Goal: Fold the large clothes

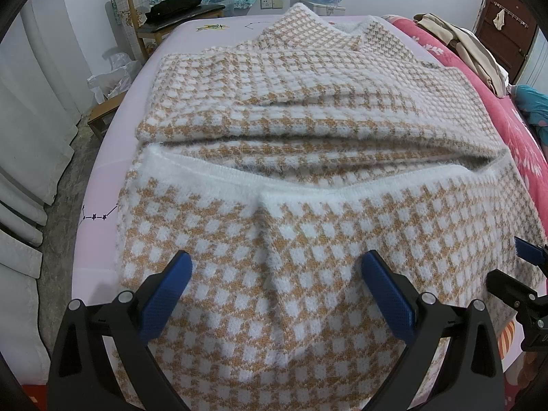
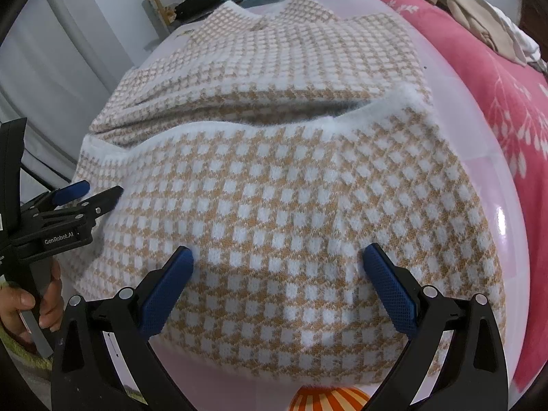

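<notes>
A fuzzy white and tan checked sweater (image 1: 308, 109) lies on a pink bed sheet (image 1: 102, 185), its near part folded up over the rest with the white hem (image 1: 205, 167) across the middle. It also shows in the right wrist view (image 2: 274, 178). My left gripper (image 1: 275, 267) is open and empty, its blue fingers (image 1: 164, 294) just above the near folded layer. My right gripper (image 2: 277, 260) is open and empty over the sweater's near right part. The left gripper also shows in the right wrist view (image 2: 92, 191), at the fold's left edge.
A red floral blanket (image 1: 507, 120) with beige clothes (image 1: 462, 44) lies along the right of the bed. A wooden chair (image 1: 171, 17) with a black item stands behind the bed at left. White curtains (image 1: 34, 137) hang at left. An orange striped print (image 2: 328, 399) marks the sheet's near edge.
</notes>
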A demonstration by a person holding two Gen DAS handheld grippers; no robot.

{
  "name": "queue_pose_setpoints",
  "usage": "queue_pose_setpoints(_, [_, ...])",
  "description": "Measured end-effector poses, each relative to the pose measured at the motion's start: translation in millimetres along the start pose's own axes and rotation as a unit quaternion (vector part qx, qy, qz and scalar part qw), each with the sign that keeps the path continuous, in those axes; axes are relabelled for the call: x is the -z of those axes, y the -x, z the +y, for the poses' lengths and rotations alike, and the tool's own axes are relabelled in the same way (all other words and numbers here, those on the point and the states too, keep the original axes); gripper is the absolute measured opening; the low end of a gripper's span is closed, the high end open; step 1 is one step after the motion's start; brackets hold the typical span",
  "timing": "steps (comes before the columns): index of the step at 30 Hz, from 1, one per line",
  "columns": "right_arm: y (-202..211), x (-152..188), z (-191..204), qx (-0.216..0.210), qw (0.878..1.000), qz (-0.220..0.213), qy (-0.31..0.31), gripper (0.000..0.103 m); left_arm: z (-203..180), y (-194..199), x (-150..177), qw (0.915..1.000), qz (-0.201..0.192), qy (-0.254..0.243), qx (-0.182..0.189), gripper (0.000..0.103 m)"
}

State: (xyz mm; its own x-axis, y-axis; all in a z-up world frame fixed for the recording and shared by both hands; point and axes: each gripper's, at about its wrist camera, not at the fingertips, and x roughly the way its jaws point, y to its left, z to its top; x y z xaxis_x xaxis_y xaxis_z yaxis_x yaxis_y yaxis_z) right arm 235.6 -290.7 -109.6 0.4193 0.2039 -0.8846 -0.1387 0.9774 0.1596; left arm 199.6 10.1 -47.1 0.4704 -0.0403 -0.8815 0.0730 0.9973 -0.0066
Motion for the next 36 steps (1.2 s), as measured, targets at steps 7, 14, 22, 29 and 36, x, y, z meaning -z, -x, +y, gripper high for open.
queue_pose_setpoints(7, [-1,0,1,0.001,1.0,0.001,0.002,0.095,0,0,0,1.0,0.001,0.0,0.0,0.097])
queue_pose_setpoints(14, [-1,1,1,0.001,1.0,0.005,0.002,0.095,0,0,0,1.0,0.001,0.0,0.0,0.097])
queue_pose_setpoints(22, [-2,-1,0,0.0,1.0,0.011,0.002,0.095,0,1,0,1.0,0.001,0.0,0.002,0.097])
queue_pose_setpoints(29, [-2,-2,0,0.001,1.0,0.01,0.004,0.095,5,18,2,0.9998,-0.016,-0.002,0.007,0.097])
queue_pose_setpoints(36, [-2,-1,1,0.001,1.0,0.012,0.009,0.095,13,47,-9,0.9984,-0.056,-0.007,0.005,0.097])
